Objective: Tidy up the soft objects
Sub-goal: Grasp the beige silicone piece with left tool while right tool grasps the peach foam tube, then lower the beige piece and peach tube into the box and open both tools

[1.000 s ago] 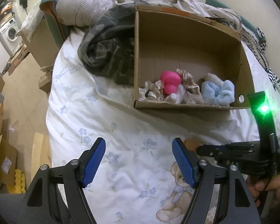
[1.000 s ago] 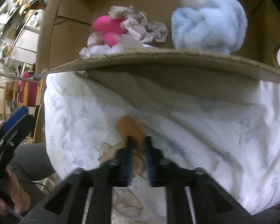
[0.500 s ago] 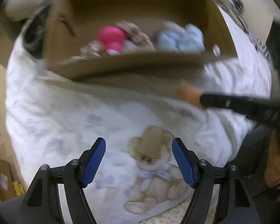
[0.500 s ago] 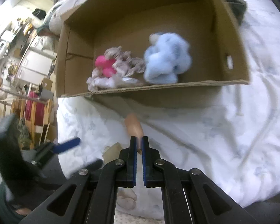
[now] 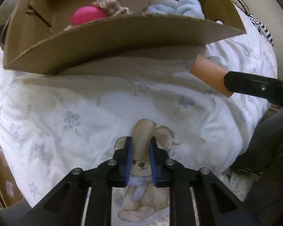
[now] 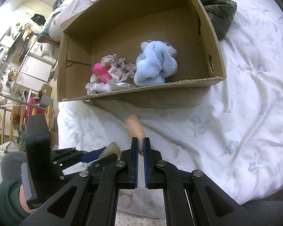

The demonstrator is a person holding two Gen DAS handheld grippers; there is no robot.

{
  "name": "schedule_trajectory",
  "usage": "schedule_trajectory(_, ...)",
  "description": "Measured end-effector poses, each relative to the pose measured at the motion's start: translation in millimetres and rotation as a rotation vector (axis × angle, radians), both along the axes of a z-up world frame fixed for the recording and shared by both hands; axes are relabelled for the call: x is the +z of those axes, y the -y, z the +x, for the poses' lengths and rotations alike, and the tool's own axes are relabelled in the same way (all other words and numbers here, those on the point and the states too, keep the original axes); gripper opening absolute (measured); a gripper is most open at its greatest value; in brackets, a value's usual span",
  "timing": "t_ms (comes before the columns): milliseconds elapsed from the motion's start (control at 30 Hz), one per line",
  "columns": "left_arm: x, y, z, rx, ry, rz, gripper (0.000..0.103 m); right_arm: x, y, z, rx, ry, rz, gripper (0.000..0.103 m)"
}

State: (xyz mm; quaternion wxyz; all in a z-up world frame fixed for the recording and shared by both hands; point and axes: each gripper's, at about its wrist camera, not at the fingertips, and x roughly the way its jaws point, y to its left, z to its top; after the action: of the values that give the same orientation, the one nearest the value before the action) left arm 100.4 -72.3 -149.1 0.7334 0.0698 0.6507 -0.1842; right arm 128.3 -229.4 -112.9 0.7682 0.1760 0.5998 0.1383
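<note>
My left tongs (image 5: 140,146) have just been closing and now pinch a pale beige soft piece (image 5: 143,135) low over the bear-print bedsheet (image 5: 69,101). My right tongs (image 6: 139,146) are clamped on a peach-coloured soft piece (image 6: 134,125), held above the sheet just in front of the cardboard box (image 6: 215,43). Inside the box I see 3 things lying together: a fluffy blue toy (image 6: 156,64), a pink item (image 6: 101,70) and crumpled beige fabric (image 6: 118,69).
</note>
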Motion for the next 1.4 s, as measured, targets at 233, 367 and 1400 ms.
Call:
schedule_trajectory(233,17.2,-23.7,0.7,0.088,0.057,0.011,0.013,0.9,-5.0,-0.8,0.019,0.005,-0.002,0.007)
schedule_trajectory(367,29.0,-41.6,1.1,0.151,0.116,0.042,0.013,3.0,-10.6,-1.4,0.035,0.011,-0.002,0.007)
schedule_trajectory(1400,158.4,-75.0,44.1,0.291,0.413,-0.106,0.013,105.5,11.2,17.4,-0.01,0.295,0.168,0.007)
